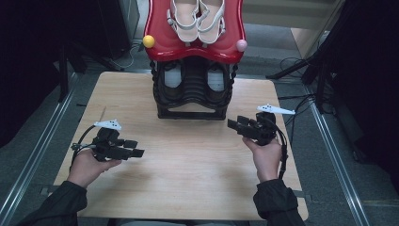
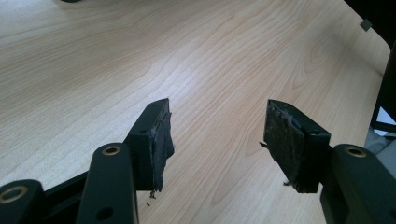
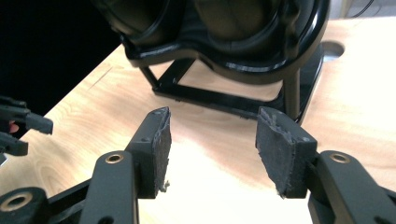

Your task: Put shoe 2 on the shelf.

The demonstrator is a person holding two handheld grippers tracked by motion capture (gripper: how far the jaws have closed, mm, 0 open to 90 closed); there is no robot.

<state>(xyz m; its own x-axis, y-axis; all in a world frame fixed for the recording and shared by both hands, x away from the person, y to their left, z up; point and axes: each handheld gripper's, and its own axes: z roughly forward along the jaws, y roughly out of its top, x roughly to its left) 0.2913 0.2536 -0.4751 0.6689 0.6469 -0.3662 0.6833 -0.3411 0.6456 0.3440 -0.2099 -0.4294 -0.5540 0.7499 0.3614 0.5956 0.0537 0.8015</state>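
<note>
Counter (image 1: pixel 188 160) of pale wood carries a two-tier shoe rack (image 1: pixel 194 101) at its far middle edge, a black lower tier under a glossy red upper tray (image 1: pixel 157 44). The rack's long axis stands upright, and its open front faces the person. It looks like hard moulded plastic, stiff and fairly light, and probably smooth enough to slip under the pads; the thin black frame bars at the base or the side posts seem the surest places to take hold of it.

A pair of dark shoes (image 1: pixel 216 82) sits in the lower tier, side by side, lengthwise front to back; which end faces the person cannot be told from the shadowed opening. They would likely be firm at the sole and soft in the upper, best taken by the rim at the near end. A pair of white sandals (image 1: pixel 197 21) lies on the red tray, also running front to back, light and floppy at the straps, so the sole edge is the better hold.

The right tool (image 1: pixel 235 125) hangs near the rack's right front corner, aimed toward it, its jaws wide with nothing between the pads (image 3: pixel 159 149). The left tool (image 1: pixel 134 148) hovers over bare wood at the left, well apart from the rack, jaws likewise wide and empty
</note>
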